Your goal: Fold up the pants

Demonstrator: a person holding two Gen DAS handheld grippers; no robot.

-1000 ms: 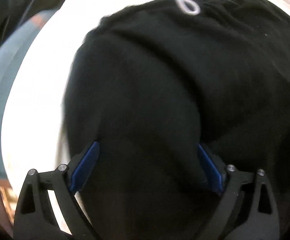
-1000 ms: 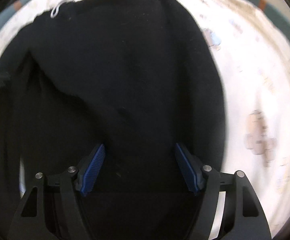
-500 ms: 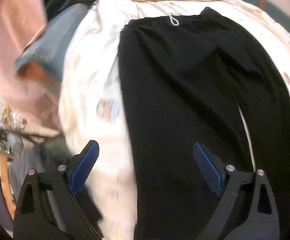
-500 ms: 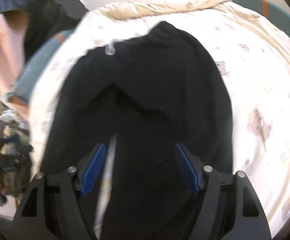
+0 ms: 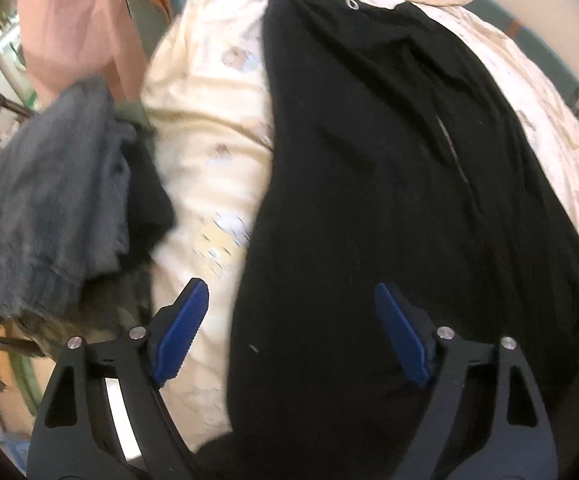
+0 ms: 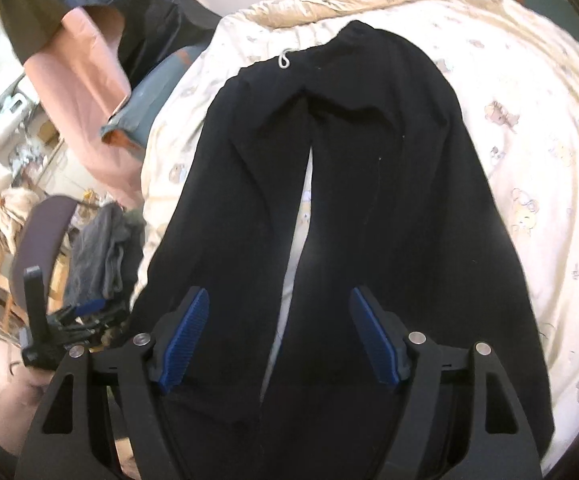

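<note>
Black pants [image 6: 369,200] lie flat on a cream bedspread, waistband with a white drawstring [image 6: 284,60] at the far end, legs toward me with a narrow gap between them. They also show in the left wrist view [image 5: 369,200]. My right gripper [image 6: 279,336] is open and empty, above the lower legs. My left gripper [image 5: 291,332] is open and empty, above the left leg's outer edge. The left gripper also shows in the right wrist view [image 6: 69,316] at the left, off the bed.
The cream bedspread with bear prints [image 6: 529,140] covers the bed. A pile of grey clothes [image 5: 49,200] lies at the bed's left side. Pink cloth [image 6: 85,92] hangs at the left. A purple chair back [image 6: 37,240] and cluttered shelves stand further left.
Both grippers have pulled back and risen away from the pants. The whole garment is now in view. The left gripper has shifted toward the bed's left edge.
</note>
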